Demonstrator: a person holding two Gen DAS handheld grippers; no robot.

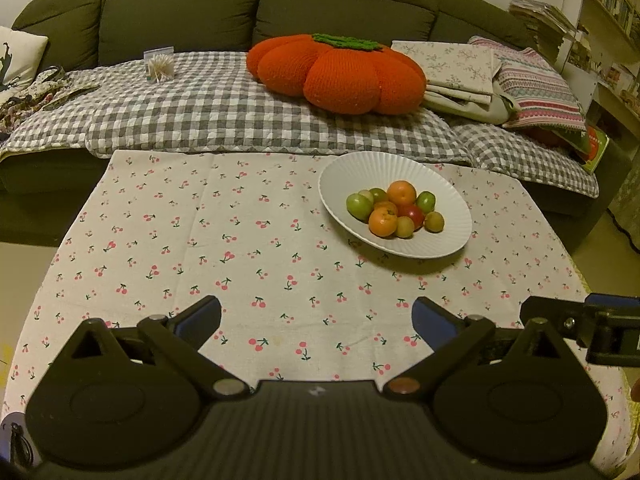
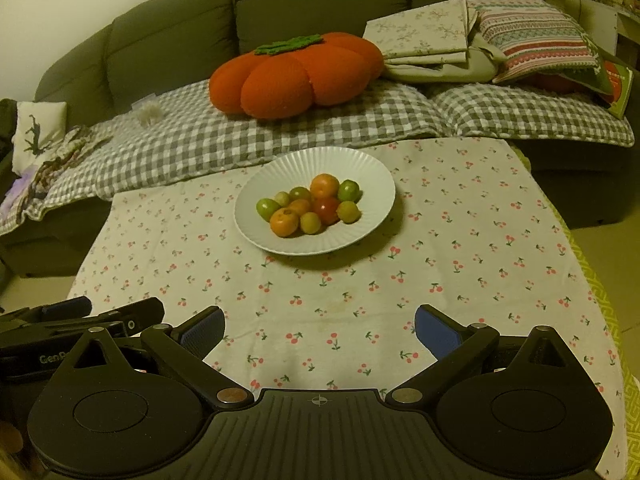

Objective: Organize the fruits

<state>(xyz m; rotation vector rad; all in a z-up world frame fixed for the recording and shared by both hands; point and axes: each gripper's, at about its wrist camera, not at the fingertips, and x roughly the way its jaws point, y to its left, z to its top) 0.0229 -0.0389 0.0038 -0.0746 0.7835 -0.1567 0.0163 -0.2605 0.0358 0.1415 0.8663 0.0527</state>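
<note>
Left wrist view: the left gripper point(image 1: 317, 318) hovers over the cherry-print tablecloth point(image 1: 200, 240) with its fingers spread wide and nothing between them. The white plate point(image 1: 436, 184) sits ahead and to the right of the claw, well apart from it, with the fruits point(image 1: 394, 209) heaped at its centre. The right gripper point(image 1: 592, 324) is just beside the claw, at its right. Risk: the fruits are round, small and touching one another; closing on one from the side is likely to push its neighbours, and one could roll over the shallow rim.

Right wrist view: the right gripper point(image 2: 319, 328) is likewise spread apart and empty. The plate point(image 2: 360, 172) lies straight ahead of the claw, slightly left of its centreline. The left gripper point(image 2: 80, 320) is close at its left. Risk: both claws approaching the same pile could collide. A hard squeeze may bruise soft fruit. Pressing down on the plate rim could tip it.
</note>
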